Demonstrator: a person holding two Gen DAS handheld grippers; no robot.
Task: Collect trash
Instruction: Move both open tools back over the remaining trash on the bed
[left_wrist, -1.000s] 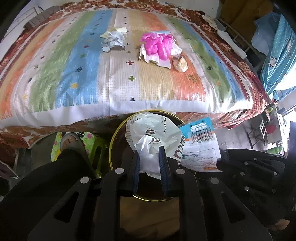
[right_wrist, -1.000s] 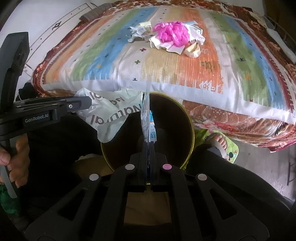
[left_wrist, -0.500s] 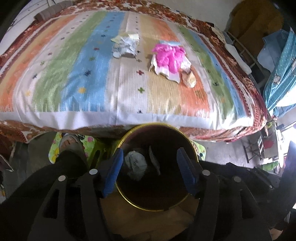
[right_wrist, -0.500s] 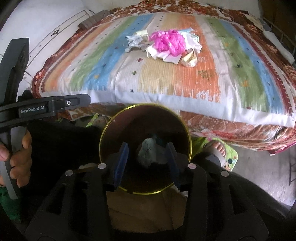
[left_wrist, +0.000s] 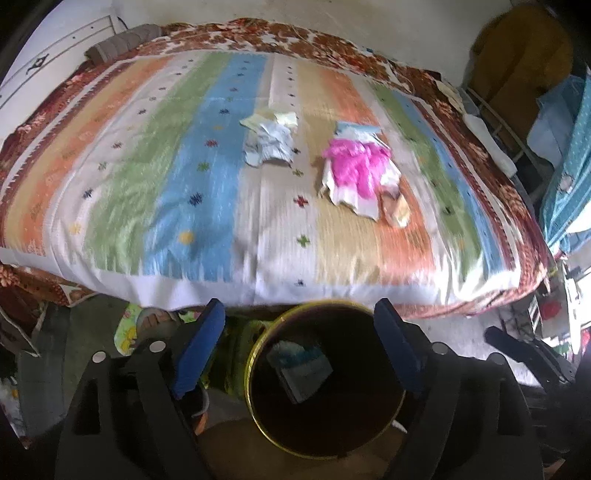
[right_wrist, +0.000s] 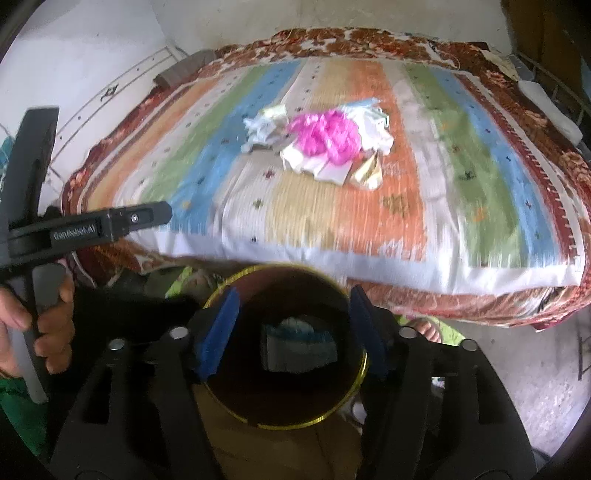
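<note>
Both grippers' fingers (left_wrist: 201, 350) (right_wrist: 218, 332) spread wide, empty, above the bin (left_wrist: 384, 413) holding dropped wrappers (left_wrist: 301, 367).

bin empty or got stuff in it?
Not empty. The bin holds a white and blue wrapper on its dark bottom; most of the inside is bare. Both wrist views show it.

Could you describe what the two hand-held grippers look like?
The left hand-held gripper and the right hand-held gripper match: black plastic linkage bodies with triangular cut-outs, silver rivets, and blue padded fingers. The left one's side bears white lettering, too blurred to read. No cables show.
</note>
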